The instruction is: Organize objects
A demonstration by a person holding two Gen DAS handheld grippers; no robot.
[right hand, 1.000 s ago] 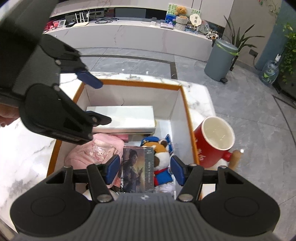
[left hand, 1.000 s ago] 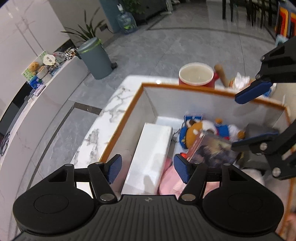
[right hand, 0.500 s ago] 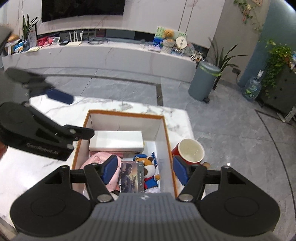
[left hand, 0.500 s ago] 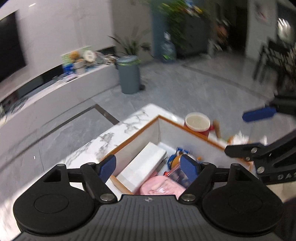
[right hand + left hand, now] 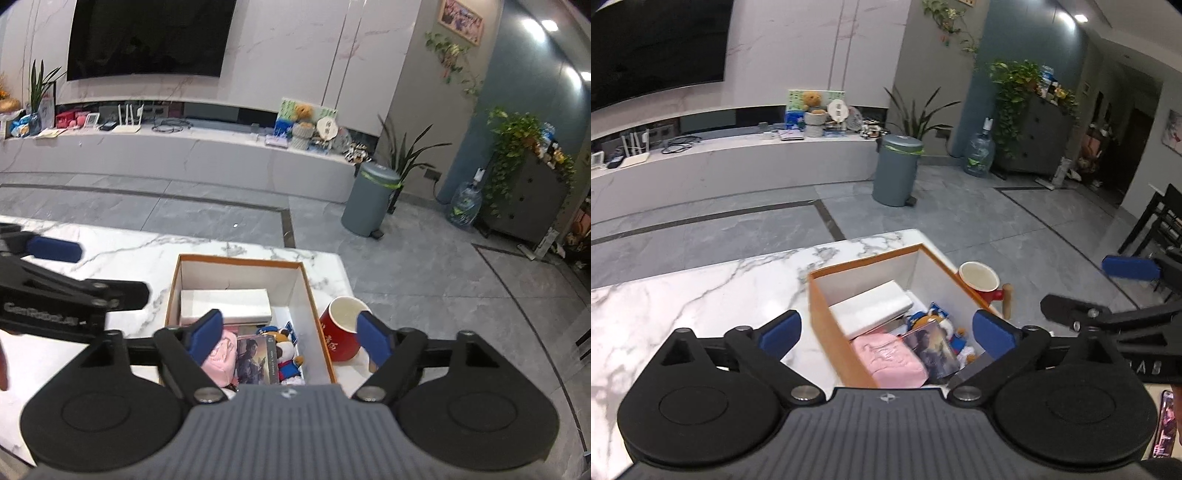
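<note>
Glazed red ceramic mug (image 5: 341, 334), standing upright near the marble table's (image 5: 683, 291) far right corner, just outside the orange-rimmed box (image 5: 173, 284). Probably heavy, stiff, slippery, breakable; best pinched across the rim or by the wooden handle (image 5: 1007, 301). Left gripper (image 5: 886, 332) and right gripper (image 5: 290, 334) both empty, jaws just opening wide, hovering above the box.

Home living room: wall television (image 5: 147, 37), media console (image 5: 177, 155), houseplants (image 5: 406, 151).
</note>
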